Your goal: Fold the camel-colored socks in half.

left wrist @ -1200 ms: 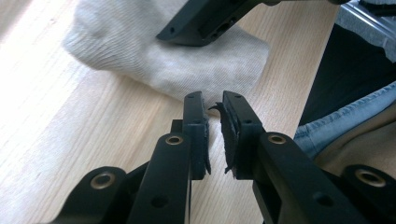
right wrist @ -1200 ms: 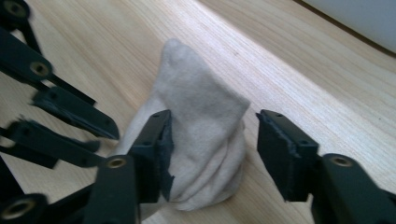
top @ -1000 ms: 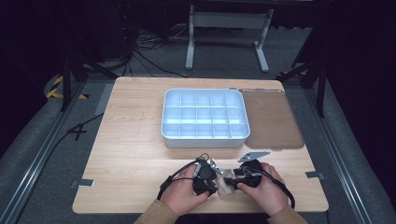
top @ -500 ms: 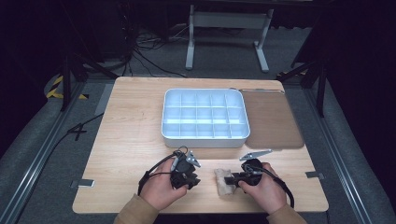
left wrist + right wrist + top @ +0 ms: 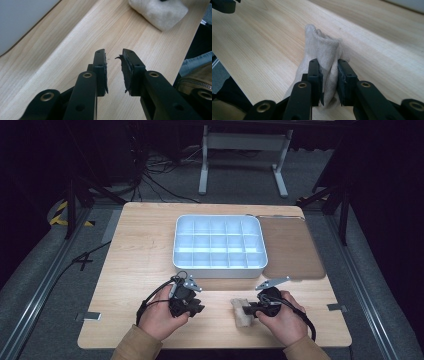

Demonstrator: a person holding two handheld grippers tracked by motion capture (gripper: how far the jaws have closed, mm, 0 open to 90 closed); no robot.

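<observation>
Two hand-held grippers: right hand-held gripper (image 5: pixel 329 75) has just closed, pinching the off-white knitted cloth (image 5: pixel 322 52); left hand-held gripper (image 5: pixel 113 62) has been opening, narrow gap, nothing in it. Next: lift toward the white compartment tray (image 5: pixel 218 265) far on the light wooden counter (image 5: pixel 140 245)

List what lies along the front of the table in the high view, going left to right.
Left hand → left claw, jaws apart with nothing between them → bare strip of table → pale folded cloth → right claw shut on the cloth → right hand.
</observation>
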